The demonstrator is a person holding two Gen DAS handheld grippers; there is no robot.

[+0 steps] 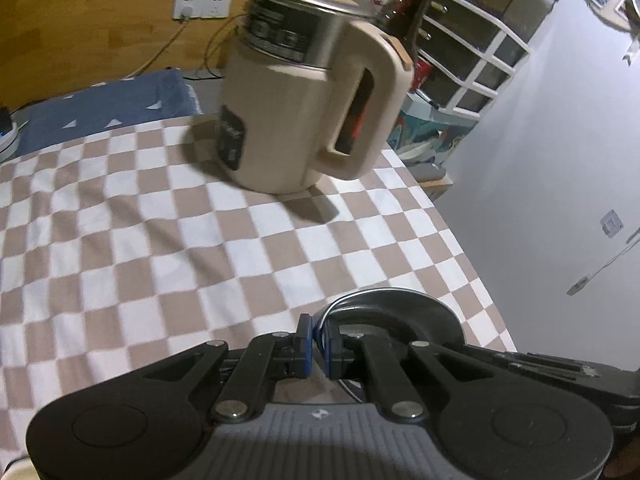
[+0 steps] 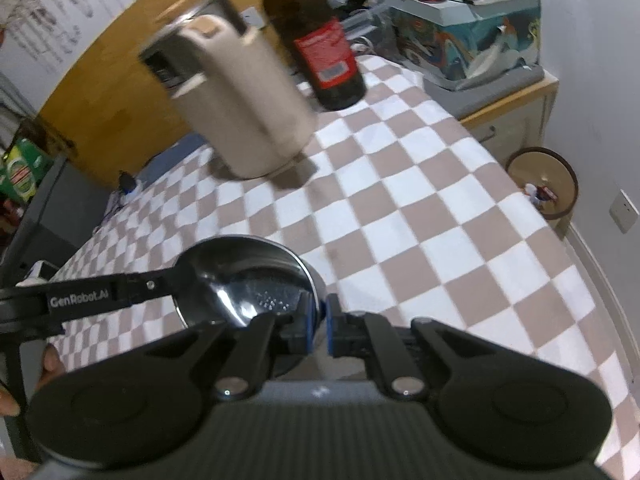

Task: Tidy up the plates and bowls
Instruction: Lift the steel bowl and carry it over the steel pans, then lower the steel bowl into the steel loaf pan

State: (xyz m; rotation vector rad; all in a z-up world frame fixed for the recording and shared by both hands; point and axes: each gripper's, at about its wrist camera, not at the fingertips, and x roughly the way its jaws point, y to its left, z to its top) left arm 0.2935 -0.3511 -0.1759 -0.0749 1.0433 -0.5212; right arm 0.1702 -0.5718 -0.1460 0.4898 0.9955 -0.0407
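A shiny steel bowl [image 2: 248,280] hangs low over the checkered tablecloth [image 2: 420,208]. My right gripper [image 2: 319,326] is shut on its right rim. My left gripper [image 1: 319,338] is shut on the opposite rim, where the bowl [image 1: 400,308] shows from outside as a dark rounded wall. The left gripper's arm [image 2: 92,300] shows at the left of the right wrist view, reaching to the bowl's far rim. Both views are blurred by motion.
A beige electric kettle with a steel lid [image 1: 304,100] stands at the back of the table, also in the right wrist view [image 2: 240,96]. A brown bottle with a red label [image 2: 320,40] stands behind it. A waste bin [image 2: 544,184] sits on the floor at right. Shelves and drawers [image 1: 472,52] line the back.
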